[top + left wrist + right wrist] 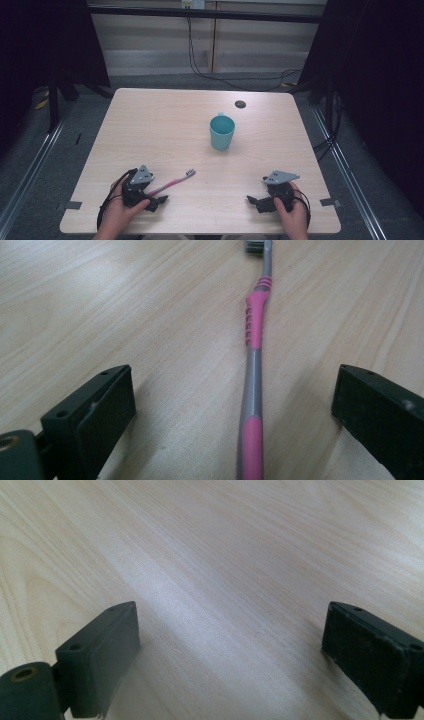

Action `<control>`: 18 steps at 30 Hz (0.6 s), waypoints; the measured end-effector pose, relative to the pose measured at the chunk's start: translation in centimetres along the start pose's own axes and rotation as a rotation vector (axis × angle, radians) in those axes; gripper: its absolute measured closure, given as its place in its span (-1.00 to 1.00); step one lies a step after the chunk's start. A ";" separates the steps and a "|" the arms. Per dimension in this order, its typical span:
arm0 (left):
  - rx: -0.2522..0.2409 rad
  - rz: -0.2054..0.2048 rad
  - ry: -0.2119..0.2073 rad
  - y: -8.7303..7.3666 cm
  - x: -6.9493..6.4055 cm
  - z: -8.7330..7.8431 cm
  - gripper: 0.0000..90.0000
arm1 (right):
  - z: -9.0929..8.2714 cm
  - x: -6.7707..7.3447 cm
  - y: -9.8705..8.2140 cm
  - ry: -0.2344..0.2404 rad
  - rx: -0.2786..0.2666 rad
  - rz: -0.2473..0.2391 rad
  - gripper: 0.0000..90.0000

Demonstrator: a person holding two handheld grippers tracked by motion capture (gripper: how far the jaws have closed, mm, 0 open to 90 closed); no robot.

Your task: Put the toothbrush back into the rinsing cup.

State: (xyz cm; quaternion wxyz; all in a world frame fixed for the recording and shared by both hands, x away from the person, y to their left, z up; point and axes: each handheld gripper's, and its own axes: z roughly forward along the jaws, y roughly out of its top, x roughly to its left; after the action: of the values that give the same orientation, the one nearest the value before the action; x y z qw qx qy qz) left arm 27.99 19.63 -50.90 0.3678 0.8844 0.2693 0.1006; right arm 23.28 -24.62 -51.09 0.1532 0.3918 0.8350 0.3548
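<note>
A pink and grey toothbrush (172, 181) lies flat on the wooden table (165, 125), bristles toward the far right. My left gripper (156, 202) sits low at the handle end, open. In the left gripper view the toothbrush (253, 385) runs between the two wide-apart jaws, touching neither. A teal cup (221, 131) stands upright near the table's middle, well beyond both grippers. My right gripper (254, 202) rests near the front right, open, and in the right gripper view its jaws (230, 660) frame bare wood.
A small dark round hole cover (240, 104) sits in the tabletop behind the cup. Cables hang down behind the table's far edge. Tape patches mark the front corners. Floor rails run along both sides.
</note>
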 end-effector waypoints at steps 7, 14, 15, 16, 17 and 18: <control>0.013 -0.003 0.005 0.1 -0.1 0.2 -1.00 | 0.0 0.0 0.0 0.000 0.000 0.000 -0.83; 0.029 -0.016 0.012 0.3 -0.3 0.1 -1.00 | 0.0 0.0 0.0 0.001 0.001 0.000 -0.83; 0.029 -0.016 0.012 0.3 -0.3 0.1 -1.00 | 0.0 0.0 0.0 0.001 0.001 0.000 -0.83; 0.049 -0.017 0.015 0.6 -0.3 0.2 -1.00 | 0.0 0.0 0.0 0.001 0.000 0.000 -0.83; 0.073 -0.017 0.019 0.8 -0.4 0.2 -1.00 | 0.0 0.0 0.0 0.001 0.001 0.000 -0.83; 0.086 -0.021 0.016 1.0 -0.4 0.2 -1.00 | 0.0 0.0 0.0 0.001 0.001 0.000 -0.83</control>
State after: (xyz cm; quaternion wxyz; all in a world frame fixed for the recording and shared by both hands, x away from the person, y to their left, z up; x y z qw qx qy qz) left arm 28.13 18.65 -50.34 0.3282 0.8956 0.2857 0.0920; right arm 23.28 -24.63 -51.09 0.1528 0.3916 0.8352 0.3547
